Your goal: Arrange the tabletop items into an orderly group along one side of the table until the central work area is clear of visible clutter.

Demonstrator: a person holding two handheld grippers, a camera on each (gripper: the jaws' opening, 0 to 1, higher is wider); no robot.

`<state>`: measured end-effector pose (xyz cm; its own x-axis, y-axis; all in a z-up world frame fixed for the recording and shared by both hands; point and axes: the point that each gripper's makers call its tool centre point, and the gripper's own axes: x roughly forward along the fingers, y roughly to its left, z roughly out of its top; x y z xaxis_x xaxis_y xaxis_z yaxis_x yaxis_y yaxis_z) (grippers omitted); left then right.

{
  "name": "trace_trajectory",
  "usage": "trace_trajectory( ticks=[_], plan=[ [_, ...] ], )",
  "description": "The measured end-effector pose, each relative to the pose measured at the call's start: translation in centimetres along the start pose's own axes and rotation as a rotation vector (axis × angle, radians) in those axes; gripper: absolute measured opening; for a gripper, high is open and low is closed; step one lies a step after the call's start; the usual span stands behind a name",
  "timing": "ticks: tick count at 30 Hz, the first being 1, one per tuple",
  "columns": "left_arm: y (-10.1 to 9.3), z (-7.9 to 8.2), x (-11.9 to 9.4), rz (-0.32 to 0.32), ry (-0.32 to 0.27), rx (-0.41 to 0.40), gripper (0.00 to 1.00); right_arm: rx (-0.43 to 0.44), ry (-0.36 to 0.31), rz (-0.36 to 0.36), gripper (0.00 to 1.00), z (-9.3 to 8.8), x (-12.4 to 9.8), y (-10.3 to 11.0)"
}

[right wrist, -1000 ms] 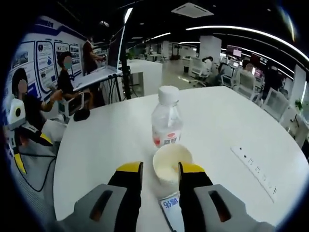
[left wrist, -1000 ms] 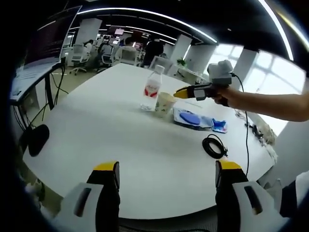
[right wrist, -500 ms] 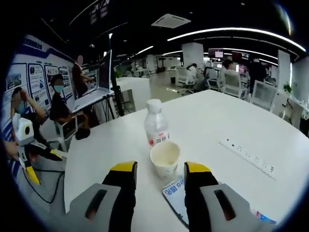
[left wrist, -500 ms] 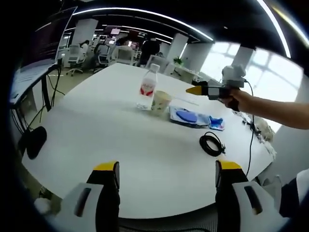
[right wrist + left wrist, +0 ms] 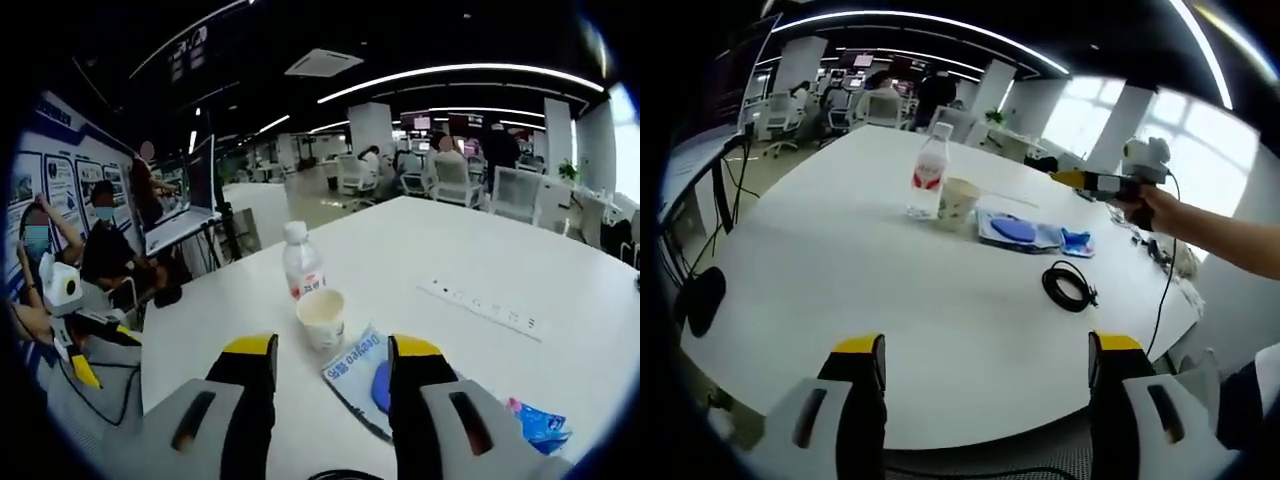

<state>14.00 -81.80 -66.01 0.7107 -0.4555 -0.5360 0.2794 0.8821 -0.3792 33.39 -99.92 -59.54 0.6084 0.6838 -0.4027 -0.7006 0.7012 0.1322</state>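
Two grippers are in use, neither holding anything. In the left gripper view, the left gripper [image 5: 980, 385] has its yellow-tipped jaws set wide apart over the near edge of the white table [image 5: 840, 270]. The right gripper [image 5: 1080, 180] enters from the right, held in a hand [image 5: 1155, 205] above the table's far right. In the right gripper view, that gripper's own jaws [image 5: 330, 385] stand apart with nothing between them.

Items sit grouped toward the far side: a clear bottle [image 5: 927, 183] with a red label stands upright, a pale paper cup [image 5: 958, 203] just beside it on the right, then a flat blue-and-white packet [image 5: 1015, 229] and a small blue wrapper [image 5: 1076, 241].

A coiled black cable [image 5: 1068, 285] lies nearer, apart from the group, plain in the left gripper view; a dark arc at the bottom edge of the right gripper view may be the same coil. That view adds a power strip [image 5: 482, 305] beyond the packet and seated people [image 5: 105, 250] at left.
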Motion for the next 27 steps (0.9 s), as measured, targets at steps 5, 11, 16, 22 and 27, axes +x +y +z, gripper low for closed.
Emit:
trace_trajectory(
  ticks=[5, 11, 16, 22, 27],
  plan=[
    [-0.4, -0.3, 0.4, -0.026, 0.014, 0.001, 0.8, 0.014, -0.008, -0.026, 0.44, -0.6, -1.9, -0.2],
    [-1.0, -0.7, 0.9, -0.063, 0.033, 0.007, 0.8, 0.044, -0.012, -0.086, 0.46, -1.7, -4.4, -1.1],
    [-1.4, -1.2, 1.2, -0.095, 0.054, 0.026, 0.8, 0.064, -0.02, -0.128, 0.47, -2.3, -6.2, -1.6],
    [-2.1, -1.8, 1.5, -0.128, 0.084, 0.046, 0.8, 0.081, -0.027, -0.164, 0.5, -3.2, -8.1, -1.7],
    [-2.8, -2.2, 1.5, -0.171, 0.104, 0.059, 0.8, 0.116, -0.036, -0.222, 0.5, -4.5, -10.1, -1.7]
  ],
)
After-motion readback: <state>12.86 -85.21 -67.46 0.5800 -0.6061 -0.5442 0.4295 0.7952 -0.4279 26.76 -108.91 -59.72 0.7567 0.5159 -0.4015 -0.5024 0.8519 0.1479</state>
